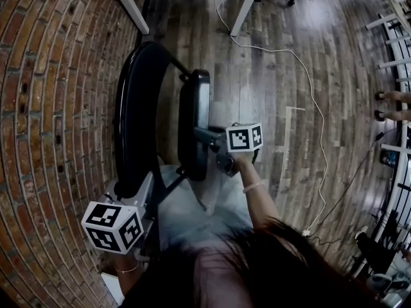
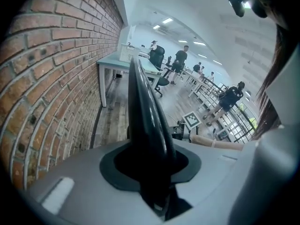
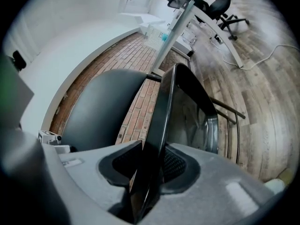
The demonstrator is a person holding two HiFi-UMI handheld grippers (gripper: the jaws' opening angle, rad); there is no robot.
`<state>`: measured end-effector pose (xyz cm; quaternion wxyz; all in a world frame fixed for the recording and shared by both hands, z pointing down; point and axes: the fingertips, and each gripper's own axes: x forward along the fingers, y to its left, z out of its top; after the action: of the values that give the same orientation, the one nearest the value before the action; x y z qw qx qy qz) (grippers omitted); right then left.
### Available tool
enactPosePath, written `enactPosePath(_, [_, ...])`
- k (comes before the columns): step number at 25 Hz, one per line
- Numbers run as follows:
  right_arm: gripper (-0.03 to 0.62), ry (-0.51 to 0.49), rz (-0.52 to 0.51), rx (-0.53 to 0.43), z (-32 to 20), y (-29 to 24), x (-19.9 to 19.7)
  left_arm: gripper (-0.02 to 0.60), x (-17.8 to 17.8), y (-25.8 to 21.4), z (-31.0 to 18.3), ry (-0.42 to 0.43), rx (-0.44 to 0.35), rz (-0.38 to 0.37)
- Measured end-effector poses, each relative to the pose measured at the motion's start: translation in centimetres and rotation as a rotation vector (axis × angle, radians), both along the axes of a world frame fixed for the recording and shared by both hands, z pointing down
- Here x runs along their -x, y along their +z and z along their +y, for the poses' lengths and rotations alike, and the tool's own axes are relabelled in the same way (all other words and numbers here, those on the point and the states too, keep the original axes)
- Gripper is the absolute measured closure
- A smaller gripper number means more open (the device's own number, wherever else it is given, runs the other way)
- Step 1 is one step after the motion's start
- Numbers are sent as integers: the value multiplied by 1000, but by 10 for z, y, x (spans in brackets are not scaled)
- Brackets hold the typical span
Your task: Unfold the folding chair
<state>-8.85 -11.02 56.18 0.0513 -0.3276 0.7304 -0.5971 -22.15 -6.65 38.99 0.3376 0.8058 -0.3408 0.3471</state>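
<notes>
Brick wall [image 1: 51,108]: it runs close along my left. The chair stands just beside it, so a frame that swings out that way could knock the bricks.
Floor [image 1: 282,76]: smooth wood planks. My guess is the feet could skid as I spread the chair, and it would slide instead of opening.
Folding chair [image 1: 136,76]: upright in front of me, between the wall and my legs, partly opened, with the seat hanging near vertical and apart from the back.
Backrest [image 1: 128,140]: the broad black panel on the wall side. If it tips while I pull the seat, I think the whole chair would lean over.
Seat [image 1: 194,117]: a thin dark panel held edge-on. The edge is slim and glossy, so it may slip out under a hard pull.
Left claw [image 2: 149,170]: clamped on the backrest's rim, which fills the gap between the pads.
Right claw [image 3: 150,172]: pinching the seat's thin edge with a narrow bite, which I judge the weaker of the two holds.
Left hand [image 1: 125,262]: low by my hip, aiming steeply down.
Right hand [image 1: 239,160]: reaching forward, aimed only a little below level.
</notes>
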Motion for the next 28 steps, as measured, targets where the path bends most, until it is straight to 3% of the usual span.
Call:
enactPosePath(18, [451, 42, 28, 44, 21, 17, -51, 471, -7, 10, 3, 14, -1, -19])
enactPosePath(28, [436, 115, 56, 88, 33, 34, -88, 477, -13, 17, 4, 9, -15, -22])
